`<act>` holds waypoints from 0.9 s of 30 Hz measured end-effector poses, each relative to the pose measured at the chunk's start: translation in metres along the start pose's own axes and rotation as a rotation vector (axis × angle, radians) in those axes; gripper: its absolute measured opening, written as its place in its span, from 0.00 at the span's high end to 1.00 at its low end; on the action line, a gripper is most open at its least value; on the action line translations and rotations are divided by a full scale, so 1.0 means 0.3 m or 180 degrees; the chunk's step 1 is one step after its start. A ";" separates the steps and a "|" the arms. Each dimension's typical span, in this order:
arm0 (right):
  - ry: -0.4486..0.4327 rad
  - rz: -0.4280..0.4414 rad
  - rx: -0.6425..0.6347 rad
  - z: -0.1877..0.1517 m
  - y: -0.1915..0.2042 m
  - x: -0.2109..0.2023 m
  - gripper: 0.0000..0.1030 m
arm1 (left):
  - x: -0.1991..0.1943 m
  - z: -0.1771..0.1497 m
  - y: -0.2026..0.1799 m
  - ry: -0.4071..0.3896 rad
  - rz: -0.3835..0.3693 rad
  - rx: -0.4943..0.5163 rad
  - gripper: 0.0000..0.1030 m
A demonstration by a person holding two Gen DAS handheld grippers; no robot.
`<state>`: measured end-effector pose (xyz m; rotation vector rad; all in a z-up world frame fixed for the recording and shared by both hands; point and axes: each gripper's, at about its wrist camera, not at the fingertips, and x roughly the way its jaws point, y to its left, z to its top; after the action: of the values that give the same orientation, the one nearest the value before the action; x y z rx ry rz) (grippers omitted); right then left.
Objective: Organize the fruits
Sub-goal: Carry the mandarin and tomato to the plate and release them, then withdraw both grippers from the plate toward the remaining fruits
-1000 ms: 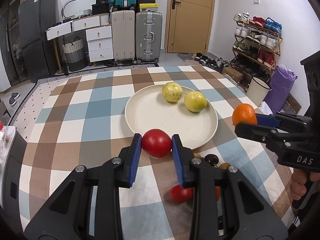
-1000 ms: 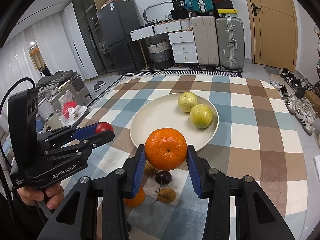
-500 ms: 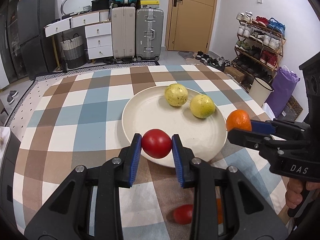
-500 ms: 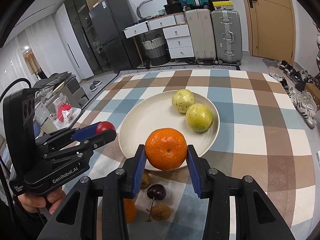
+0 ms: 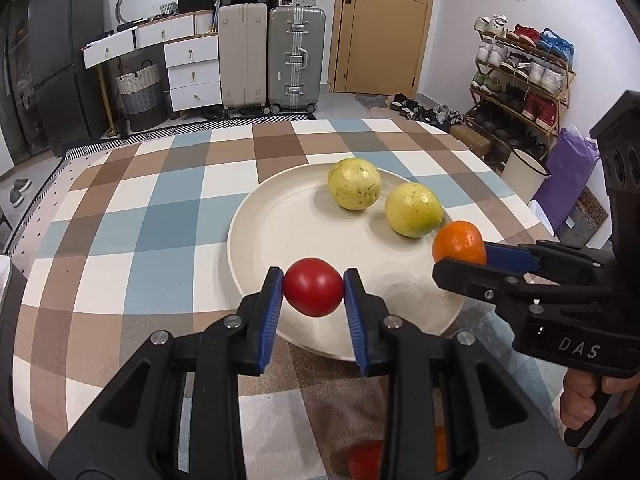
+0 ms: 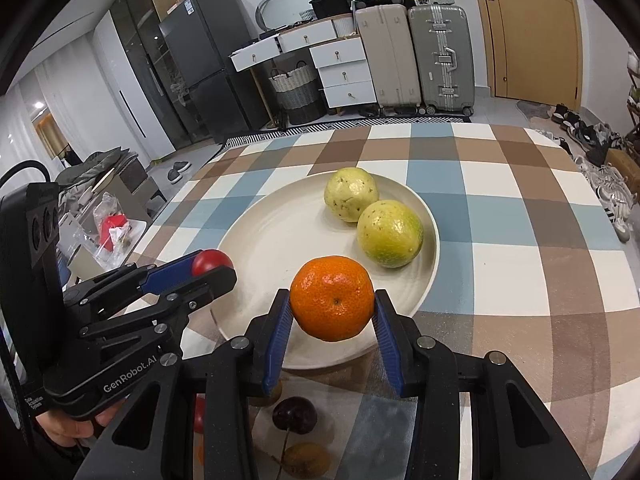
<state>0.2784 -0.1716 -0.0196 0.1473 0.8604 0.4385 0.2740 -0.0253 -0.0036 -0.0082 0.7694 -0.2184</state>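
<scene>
One dark cherry [image 6: 295, 415] lies on the counter [image 5: 120, 248] nearest. The left tool [image 5: 313, 292] clamps one red tomato [image 5: 313, 292], the right tool [image 6: 332, 298] one orange [image 6: 332, 298], above the plate [image 5: 280, 232]. Beyond, two yellow-green fruits [image 5: 354, 189].

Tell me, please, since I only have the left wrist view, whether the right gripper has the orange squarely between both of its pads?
Observer: Yes. In the right wrist view the right gripper has one blue pad pressed on each side of the orange.
Operator: Thank you. Is there any fruit on the cloth below the grippers that I cannot make out?
Observer: A dark cherry with its stem lies on the tablecloth, just short of the near rim of the plate.
Operator: Is anything beside it?
Observer: A brownish fruit lies nearer the camera than the cherry. I cannot tell what kind it is.
</scene>
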 end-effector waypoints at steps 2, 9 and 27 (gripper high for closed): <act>0.0021 -0.0003 -0.0012 0.003 0.000 0.015 0.60 | 0.011 0.002 0.001 0.0019 -0.0020 -0.0007 0.73; 0.0048 -0.0060 -0.0036 0.010 0.003 0.044 0.60 | 0.019 0.007 0.003 0.0011 0.0021 0.0000 0.73; -0.0218 -0.0227 -0.0094 -0.005 0.000 -0.084 0.03 | -0.108 -0.009 0.018 -0.0211 0.0124 0.0026 0.13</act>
<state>0.2627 -0.1826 -0.0029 0.1034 0.7891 0.3772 0.2506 -0.0134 0.0161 0.0073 0.7021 -0.1835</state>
